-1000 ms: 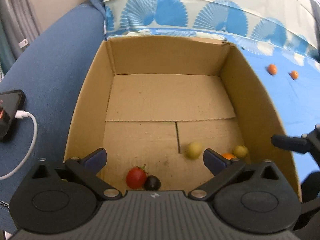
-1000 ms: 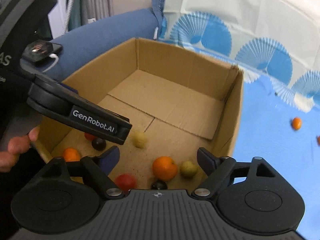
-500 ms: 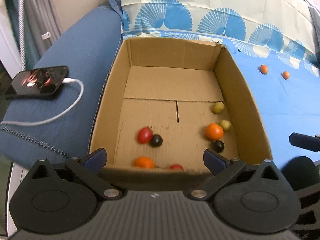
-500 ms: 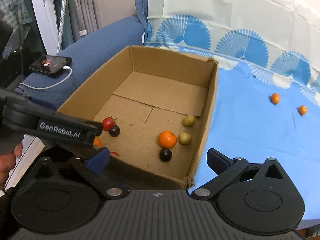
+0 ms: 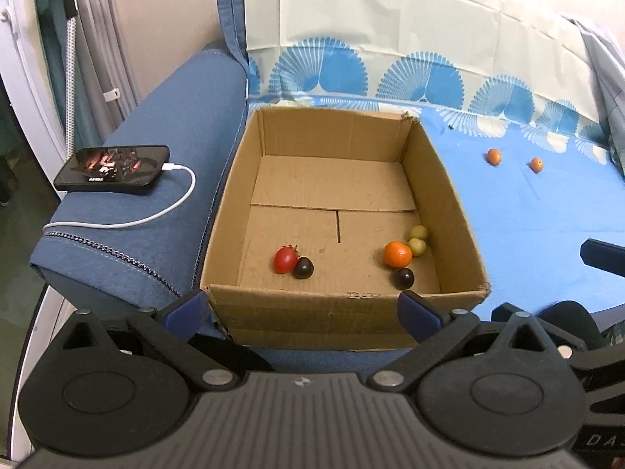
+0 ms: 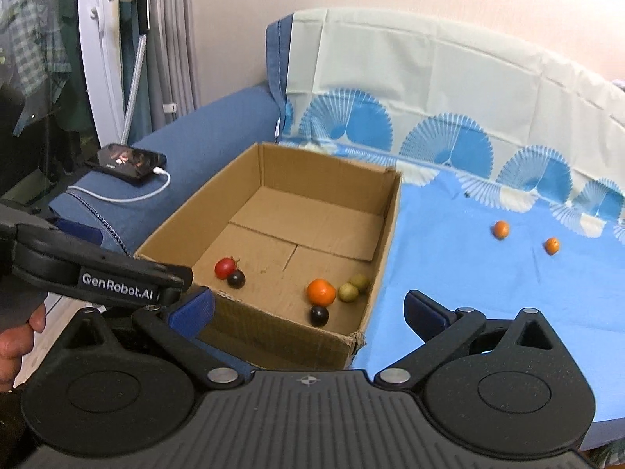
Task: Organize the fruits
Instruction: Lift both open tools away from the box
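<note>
Both grippers, left (image 5: 300, 308) and right (image 6: 308, 312), have pulled back from the cardboard box (image 5: 343, 308), fingers apart and empty, likely to fetch the two oranges (image 6: 500, 230) on the sofa's blue sheet (image 6: 488, 285).

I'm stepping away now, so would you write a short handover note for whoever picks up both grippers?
Left gripper: open, empty, held back from the near wall of the cardboard box.
Right gripper: open, empty, near the box's front right corner.
In the box: red tomato touching a dark grape on the left; orange, two green fruits and another dark grape on the right.
Left to do: two small orange fruits lie on the blue cloth, outside the box to its right. The right gripper looks better placed for them.
</note>
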Motion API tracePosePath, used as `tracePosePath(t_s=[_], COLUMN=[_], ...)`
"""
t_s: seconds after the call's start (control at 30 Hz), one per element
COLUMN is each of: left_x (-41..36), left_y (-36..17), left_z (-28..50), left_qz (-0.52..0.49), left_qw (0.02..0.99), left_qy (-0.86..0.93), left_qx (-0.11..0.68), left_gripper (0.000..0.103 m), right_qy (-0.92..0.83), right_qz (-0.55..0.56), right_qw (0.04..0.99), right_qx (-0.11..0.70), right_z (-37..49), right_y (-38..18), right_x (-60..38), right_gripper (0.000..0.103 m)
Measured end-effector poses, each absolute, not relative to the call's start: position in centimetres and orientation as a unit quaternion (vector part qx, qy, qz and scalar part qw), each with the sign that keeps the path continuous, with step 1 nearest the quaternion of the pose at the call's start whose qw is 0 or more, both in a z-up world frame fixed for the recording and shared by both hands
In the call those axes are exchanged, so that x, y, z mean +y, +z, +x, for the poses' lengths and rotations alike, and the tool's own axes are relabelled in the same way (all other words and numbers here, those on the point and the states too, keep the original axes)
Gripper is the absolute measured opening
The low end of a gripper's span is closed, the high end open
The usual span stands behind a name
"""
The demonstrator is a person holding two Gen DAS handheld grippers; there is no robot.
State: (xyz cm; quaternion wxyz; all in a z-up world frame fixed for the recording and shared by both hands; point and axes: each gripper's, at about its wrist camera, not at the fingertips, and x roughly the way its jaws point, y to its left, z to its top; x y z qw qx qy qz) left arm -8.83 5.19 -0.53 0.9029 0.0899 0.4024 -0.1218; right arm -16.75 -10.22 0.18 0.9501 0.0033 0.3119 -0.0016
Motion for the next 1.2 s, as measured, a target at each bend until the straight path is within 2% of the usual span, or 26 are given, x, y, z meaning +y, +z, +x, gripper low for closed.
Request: tracePosePath(t_s=[1.2], left_x=[5.8], left_y=[2.9], left_z=[-12.9], left_qz=[0.097], left_qw=[0.924], left_qy=[-0.107], left_qx=[0.354], left_gripper=[0.103], right_qy=[0.0], right_qz=[0.007], right_qw=[0.964], right_qx=[0.264], right_z=[-20.8], right_y=[2.5], right_x=[-10.0], right_gripper=[0.102])
